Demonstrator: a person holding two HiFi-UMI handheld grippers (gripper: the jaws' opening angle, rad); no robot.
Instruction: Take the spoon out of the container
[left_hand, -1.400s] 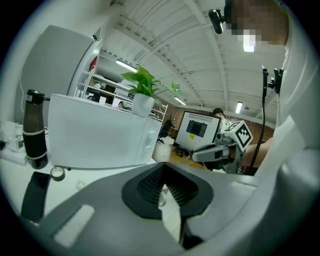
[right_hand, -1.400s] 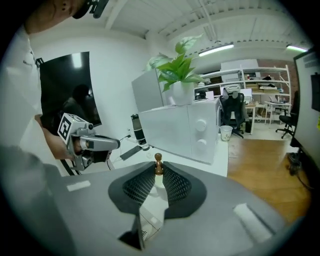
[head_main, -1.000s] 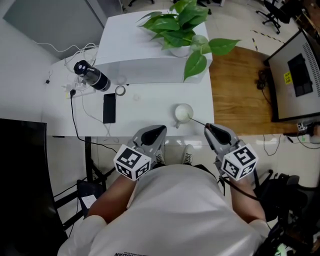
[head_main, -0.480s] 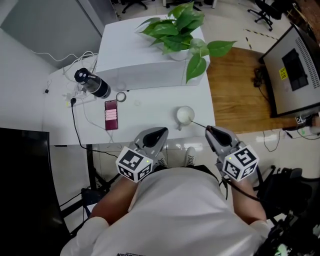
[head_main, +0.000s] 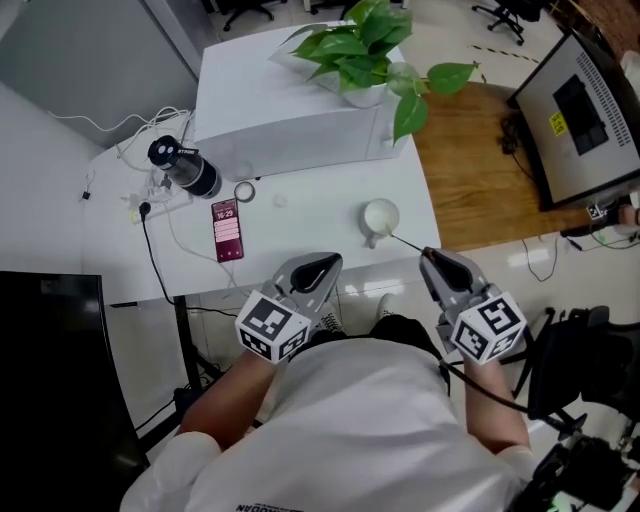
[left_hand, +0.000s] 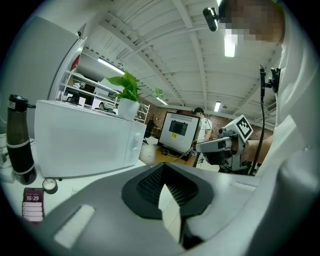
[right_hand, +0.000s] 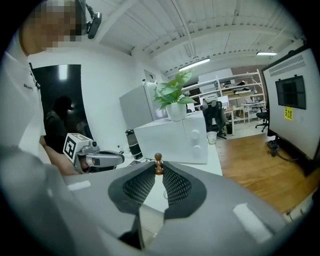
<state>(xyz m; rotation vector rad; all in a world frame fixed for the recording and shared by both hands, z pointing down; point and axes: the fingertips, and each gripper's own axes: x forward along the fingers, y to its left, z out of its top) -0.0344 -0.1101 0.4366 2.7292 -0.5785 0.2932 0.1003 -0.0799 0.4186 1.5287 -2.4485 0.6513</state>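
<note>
A small white cup (head_main: 381, 217) stands on the white table (head_main: 300, 240), near its front right part. A thin spoon (head_main: 405, 240) slants out of the cup toward me, and its bowl is hidden inside. My right gripper (head_main: 428, 254) is shut on the handle's end. In the right gripper view the brown knob of the spoon (right_hand: 158, 162) sticks up between the tips of that gripper (right_hand: 158, 170). My left gripper (head_main: 325, 262) hovers over the table's front edge, left of the cup, shut and holding nothing (left_hand: 162, 167).
A white microwave (head_main: 290, 120) with a potted plant (head_main: 365, 55) on top fills the back of the table. A black bottle (head_main: 185, 165), a tape roll (head_main: 243, 192), a phone (head_main: 227, 228) with a lit screen and cables (head_main: 150, 190) lie at the left. A monitor (head_main: 580, 100) stands at the right.
The phone's screen has lit up pink. The head view has shifted a little. Both grippers keep about the same places, and the right one still holds the spoon handle.
</note>
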